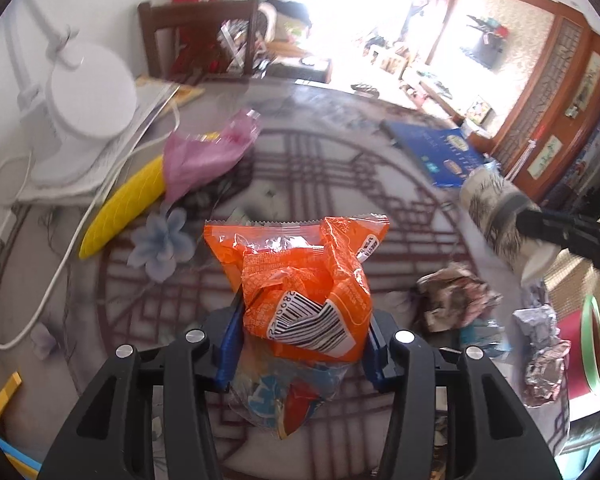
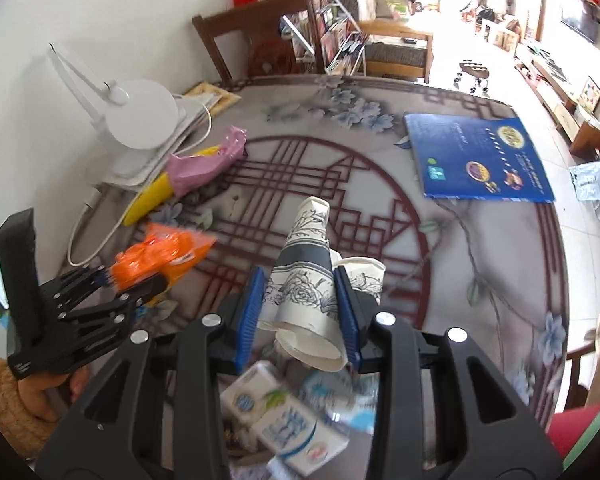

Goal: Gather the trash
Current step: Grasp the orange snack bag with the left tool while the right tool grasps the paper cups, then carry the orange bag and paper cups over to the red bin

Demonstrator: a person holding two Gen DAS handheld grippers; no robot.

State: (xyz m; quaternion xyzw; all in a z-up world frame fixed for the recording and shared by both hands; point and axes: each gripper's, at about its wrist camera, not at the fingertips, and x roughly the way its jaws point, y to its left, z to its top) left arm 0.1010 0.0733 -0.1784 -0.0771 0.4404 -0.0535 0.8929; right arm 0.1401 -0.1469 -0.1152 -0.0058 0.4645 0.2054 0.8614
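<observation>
One barcode on the orange wrapper [image 1: 306,280] in the left claw [image 1: 300,336].

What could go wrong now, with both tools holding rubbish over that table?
The orange wrapper is slippery and crumpled in the left tool, so it might slide out. The right tool squeezes stacked paper cups; one could slip loose. Both tools hang close together and might bump.

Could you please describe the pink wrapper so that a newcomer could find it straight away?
On the patterned table, look to the far left side by the white desk lamp. The pink wrapper lies crumpled there, draped over one end of a yellow corn-shaped object, the only pink thing around.
</observation>
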